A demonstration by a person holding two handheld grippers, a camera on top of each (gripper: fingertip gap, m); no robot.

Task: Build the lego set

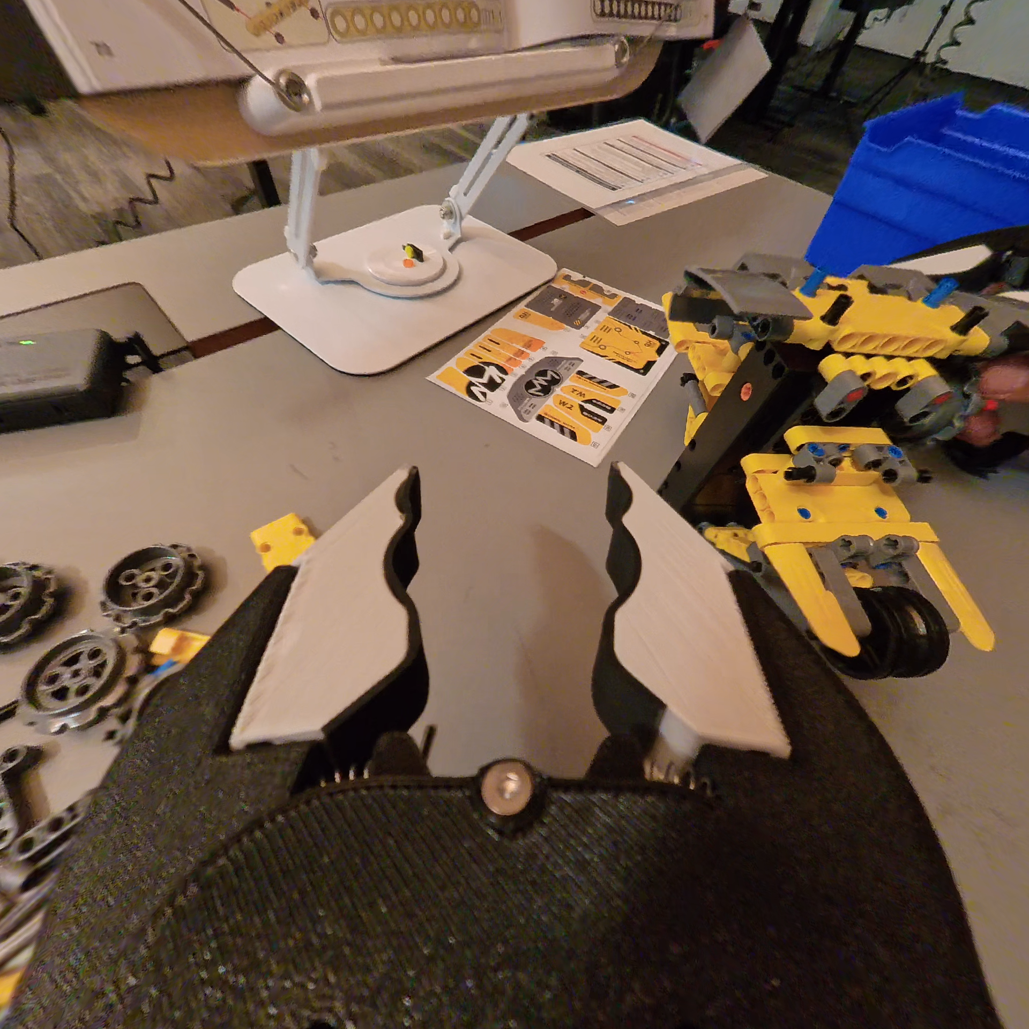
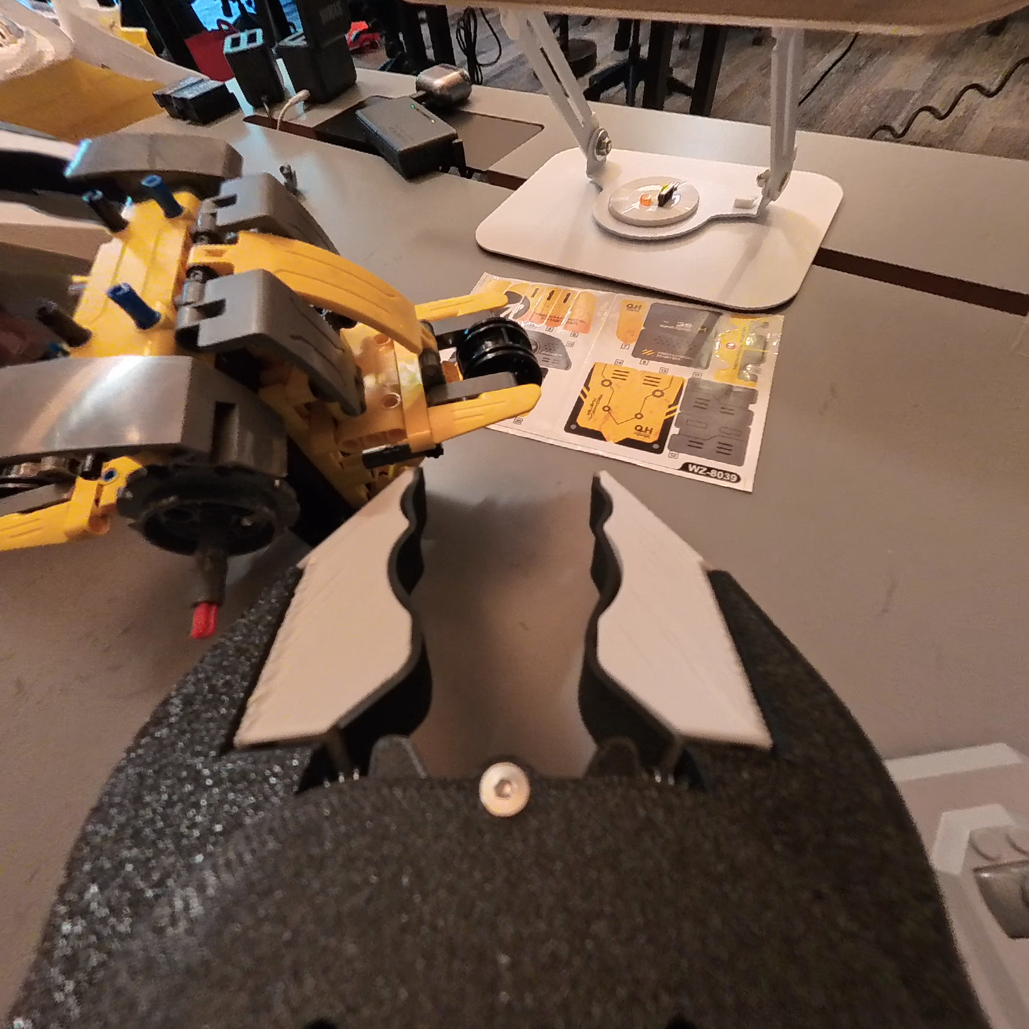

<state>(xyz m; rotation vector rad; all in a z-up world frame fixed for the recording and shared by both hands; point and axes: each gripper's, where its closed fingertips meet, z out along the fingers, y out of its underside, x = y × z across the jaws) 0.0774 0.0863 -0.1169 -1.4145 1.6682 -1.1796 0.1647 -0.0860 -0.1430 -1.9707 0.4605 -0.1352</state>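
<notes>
A yellow, grey and black brick-built vehicle model (image 1: 824,401) stands tilted on the grey table, right of my left gripper (image 1: 512,473). A hand (image 1: 996,390) touches its far right side. The left gripper is open and empty above bare table; its right finger (image 1: 690,607) is close to the model's yellow fork and black wheel (image 1: 902,635). In the right wrist view the same model (image 2: 234,345) lies to the left. My right gripper (image 2: 506,479) is open and empty, with its left fingertip near the model's underside. A sticker sheet (image 2: 629,378) lies just ahead.
Several black gear wheels (image 1: 150,579) and small yellow parts (image 1: 281,537) lie left of the left gripper. A white stand base (image 1: 390,295) sits ahead, with a black power box (image 1: 55,373) at left, a printed paper (image 1: 635,161) and a blue bin (image 1: 935,178) at right.
</notes>
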